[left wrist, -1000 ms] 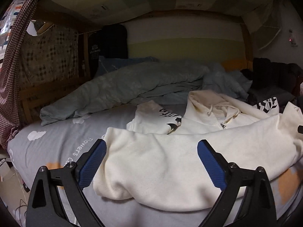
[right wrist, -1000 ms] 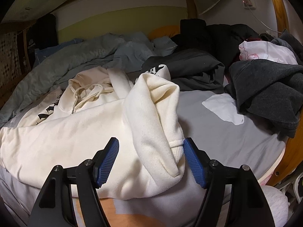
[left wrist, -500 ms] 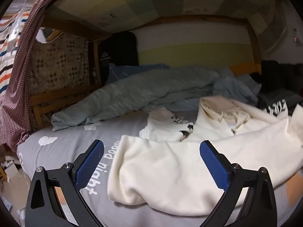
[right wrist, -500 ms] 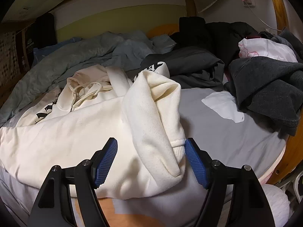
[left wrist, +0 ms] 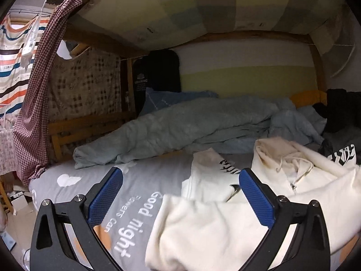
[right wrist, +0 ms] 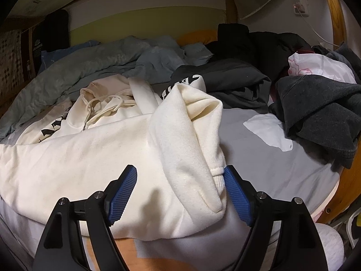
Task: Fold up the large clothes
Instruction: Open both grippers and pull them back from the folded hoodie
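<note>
A cream hoodie [right wrist: 90,149] lies spread across the grey bed sheet [right wrist: 266,158], its hood and drawstrings toward the far side of the bed and its body folded toward the near edge; one sleeve [right wrist: 191,140] is doubled back over the body, its ribbed cuff hanging at the near end. The right gripper [right wrist: 179,192] points down over this sleeve, and its jaws are opening; the cuff sits between them, just beside the right-hand blue pad (whether it touches is hard to tell), while the left-hand pad stands clear of the cloth, so nothing is pinched.

In the left wrist view the left gripper [left wrist: 180,194] stands wide open with nothing between its pads; the hoodie [left wrist: 225,225] lies below and to the right of it, its near edge blurred, and the sheet's printed words "Good night" show between the fingers on the bare part of the bed sheet [left wrist: 79,180].

A rumpled grey-blue quilt [left wrist: 180,122] lies along the far side of the bed; dark clothes [right wrist: 315,103] are heaped on the right side, well apart from the hoodie's cuff.
</note>
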Demonstrator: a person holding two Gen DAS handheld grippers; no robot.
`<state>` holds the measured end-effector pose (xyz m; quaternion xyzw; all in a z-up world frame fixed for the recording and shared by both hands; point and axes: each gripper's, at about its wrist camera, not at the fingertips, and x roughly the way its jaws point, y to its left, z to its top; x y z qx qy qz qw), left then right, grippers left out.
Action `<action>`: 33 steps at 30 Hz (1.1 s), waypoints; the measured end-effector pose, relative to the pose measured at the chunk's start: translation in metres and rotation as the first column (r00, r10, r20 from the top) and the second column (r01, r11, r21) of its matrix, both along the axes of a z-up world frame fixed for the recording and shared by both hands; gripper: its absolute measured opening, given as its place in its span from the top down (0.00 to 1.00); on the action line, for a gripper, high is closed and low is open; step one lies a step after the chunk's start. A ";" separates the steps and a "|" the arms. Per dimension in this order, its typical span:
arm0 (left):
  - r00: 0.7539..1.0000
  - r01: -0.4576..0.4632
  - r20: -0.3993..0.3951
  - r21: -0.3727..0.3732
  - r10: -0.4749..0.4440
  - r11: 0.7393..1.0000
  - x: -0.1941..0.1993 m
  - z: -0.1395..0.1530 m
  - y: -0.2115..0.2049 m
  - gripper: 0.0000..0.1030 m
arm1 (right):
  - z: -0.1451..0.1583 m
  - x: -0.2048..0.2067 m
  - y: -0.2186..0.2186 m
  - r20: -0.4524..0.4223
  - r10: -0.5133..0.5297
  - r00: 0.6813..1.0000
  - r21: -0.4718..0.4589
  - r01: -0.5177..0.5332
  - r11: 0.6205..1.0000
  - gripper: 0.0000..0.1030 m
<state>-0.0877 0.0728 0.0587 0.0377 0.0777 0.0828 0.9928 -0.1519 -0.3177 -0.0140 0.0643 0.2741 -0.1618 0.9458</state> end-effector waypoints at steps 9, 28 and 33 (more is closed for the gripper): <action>0.996 0.001 -0.092 0.043 0.003 0.999 0.020 -0.012 -0.004 0.01 | -0.001 0.003 0.003 -0.007 -0.003 1.000 -0.020 0.003 1.000 0.17; 0.966 -0.024 -0.257 -0.146 -0.014 0.989 0.159 0.002 0.050 0.30 | 0.002 0.005 0.015 0.013 0.002 1.000 -0.086 0.000 0.996 0.16; 0.917 0.027 -0.388 -0.171 -0.093 0.985 0.212 -0.030 0.047 0.31 | 0.003 0.007 0.013 0.016 -0.005 1.000 -0.083 0.006 0.997 0.16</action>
